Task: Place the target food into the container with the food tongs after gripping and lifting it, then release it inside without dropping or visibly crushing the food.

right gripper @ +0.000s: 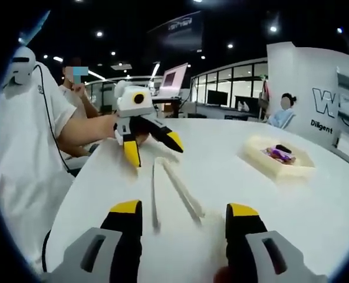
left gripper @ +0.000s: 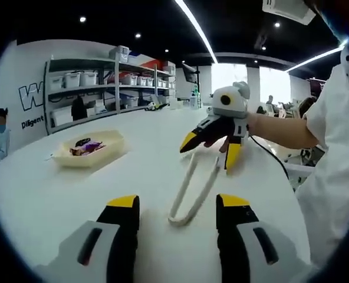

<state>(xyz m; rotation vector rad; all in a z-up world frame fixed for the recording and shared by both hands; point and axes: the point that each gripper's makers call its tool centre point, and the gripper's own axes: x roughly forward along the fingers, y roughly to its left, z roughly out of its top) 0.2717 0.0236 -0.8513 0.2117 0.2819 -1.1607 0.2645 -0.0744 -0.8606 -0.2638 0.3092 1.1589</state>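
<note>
The food tongs point(left gripper: 193, 191) point(right gripper: 173, 190) lie flat on the white table point(left gripper: 56, 194) point(right gripper: 251, 194), their two pale arms spread wide and nothing held between them. In the left gripper view their joined bend points toward the camera, between the left gripper's point(left gripper: 177, 206) parted yellow-tipped jaws but touching neither. The tong tips reach toward the right gripper point(left gripper: 210, 144), which hovers just beyond them with jaws apart, held in a person's hand point(left gripper: 254, 125). In the right gripper view the open tong ends lie between the right gripper's point(right gripper: 185, 210) spread jaws, and the left gripper point(right gripper: 152, 146) hangs open over the far bend. The food, a purple-wrapped piece point(left gripper: 86, 147) point(right gripper: 279, 154), already sits in the shallow cream container point(left gripper: 112, 141) point(right gripper: 263, 162), well apart from the tongs, far left in the left gripper view. Shelves with bins point(left gripper: 92, 88) stand behind.
</note>
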